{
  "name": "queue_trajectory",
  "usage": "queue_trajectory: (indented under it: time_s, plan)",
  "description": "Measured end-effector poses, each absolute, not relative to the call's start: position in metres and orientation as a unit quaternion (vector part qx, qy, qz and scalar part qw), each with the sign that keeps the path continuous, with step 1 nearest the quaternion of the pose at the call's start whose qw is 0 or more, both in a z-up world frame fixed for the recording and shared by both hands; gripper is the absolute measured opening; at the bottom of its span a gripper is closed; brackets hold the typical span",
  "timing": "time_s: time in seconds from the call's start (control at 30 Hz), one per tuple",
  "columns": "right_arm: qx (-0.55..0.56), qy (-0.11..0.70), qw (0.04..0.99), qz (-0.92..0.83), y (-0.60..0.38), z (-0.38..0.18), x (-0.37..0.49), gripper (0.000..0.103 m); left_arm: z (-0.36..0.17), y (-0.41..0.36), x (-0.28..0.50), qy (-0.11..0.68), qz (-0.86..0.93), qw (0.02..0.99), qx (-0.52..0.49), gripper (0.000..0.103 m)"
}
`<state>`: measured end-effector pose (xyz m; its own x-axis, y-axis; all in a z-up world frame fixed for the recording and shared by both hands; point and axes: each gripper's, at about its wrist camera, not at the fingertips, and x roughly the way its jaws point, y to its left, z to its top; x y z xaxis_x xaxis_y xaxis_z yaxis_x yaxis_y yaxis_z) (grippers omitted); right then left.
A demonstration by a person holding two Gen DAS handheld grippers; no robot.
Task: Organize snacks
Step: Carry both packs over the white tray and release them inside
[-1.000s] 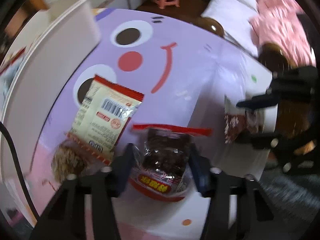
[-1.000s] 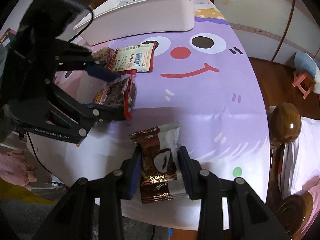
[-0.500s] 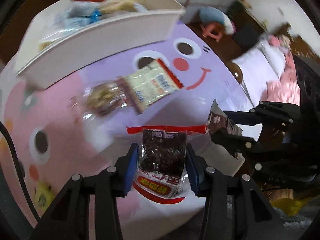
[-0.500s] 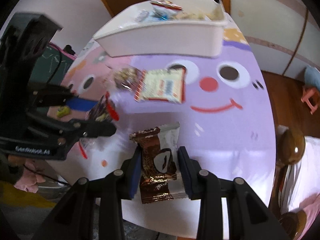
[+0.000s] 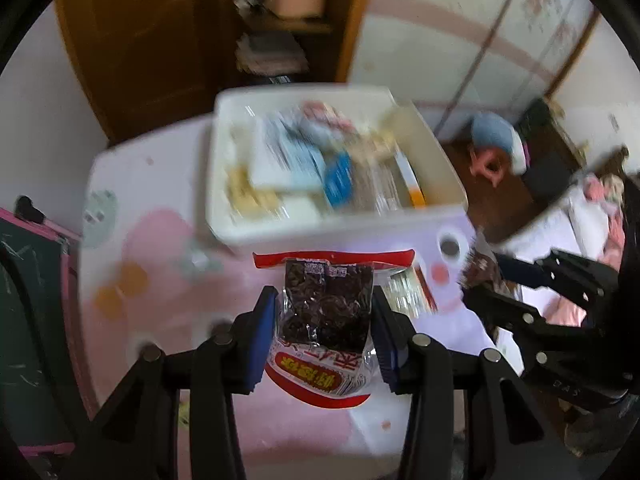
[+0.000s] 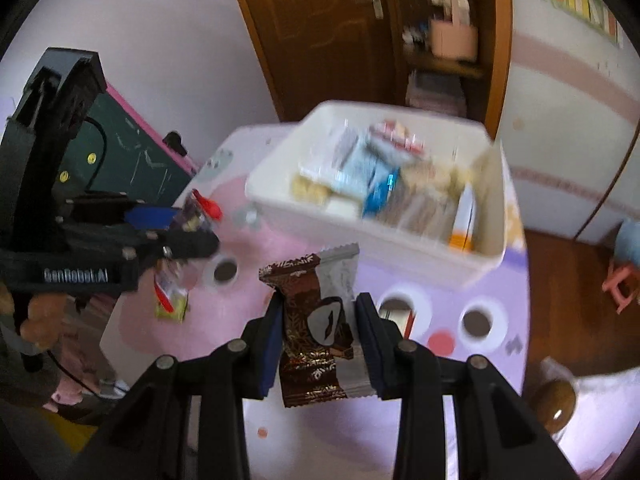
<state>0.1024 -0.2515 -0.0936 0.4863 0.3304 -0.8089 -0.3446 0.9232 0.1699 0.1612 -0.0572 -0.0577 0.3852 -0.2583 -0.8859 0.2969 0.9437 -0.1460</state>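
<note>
Left gripper (image 5: 325, 332): matte black plastic frame w/ two straight fingers (image 5: 262, 332), blue pads on inner faces, round silver screw heads at the linkage joints. Right gripper (image 6: 319, 338): same build, black arms, dark blue pads, silver screws. From the right wrist view the left unit's black body shows white "GenRobot.AI" lettering (image 6: 76, 276), an arched black housing (image 6: 60, 92) on top and a thin black cable (image 6: 100, 136).

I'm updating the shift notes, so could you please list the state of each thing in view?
Left tool: shut on the clear packet, held off the table.
Right tool: shut on the brown packet, also lifted.
White bin: open-topped, holding snacks.
Barcode packet: lying on the table.
</note>
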Motion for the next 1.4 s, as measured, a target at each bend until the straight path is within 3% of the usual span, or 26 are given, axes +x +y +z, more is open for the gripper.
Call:
queue_trajectory:
  time_s: [0.33,0.57,0.73,1.2,1.27,1.4]
  plan:
    - [0.028,0.427,0.892,0.146,-0.270,-0.033,0.172,0.035,0.020,-0.028,0.224,0.453,-0.137,0.881,-0.003,0.044]
    - [0.048,0.413,0.903,0.106,-0.280,-0.010,0.211,0.036,0.039,-0.032,0.260,0.434,-0.145,0.889,-0.003,0.044]
    - [0.074,0.418,0.902,0.077,-0.285,-0.006,0.234,0.036,0.037,-0.049,0.287,0.433,-0.164,0.886,0.005,0.044]
    - [0.083,0.451,0.887,0.055,-0.277,-0.036,0.273,0.037,-0.031,-0.082,0.345,0.496,-0.201,0.844,0.045,0.045]
    - [0.078,0.457,0.885,0.048,-0.277,-0.041,0.277,0.037,-0.037,-0.082,0.349,0.499,-0.192,0.844,0.042,0.050]
    - [0.064,0.478,0.875,0.038,-0.277,-0.052,0.283,0.037,-0.047,-0.083,0.353,0.502,-0.177,0.846,0.035,0.082]
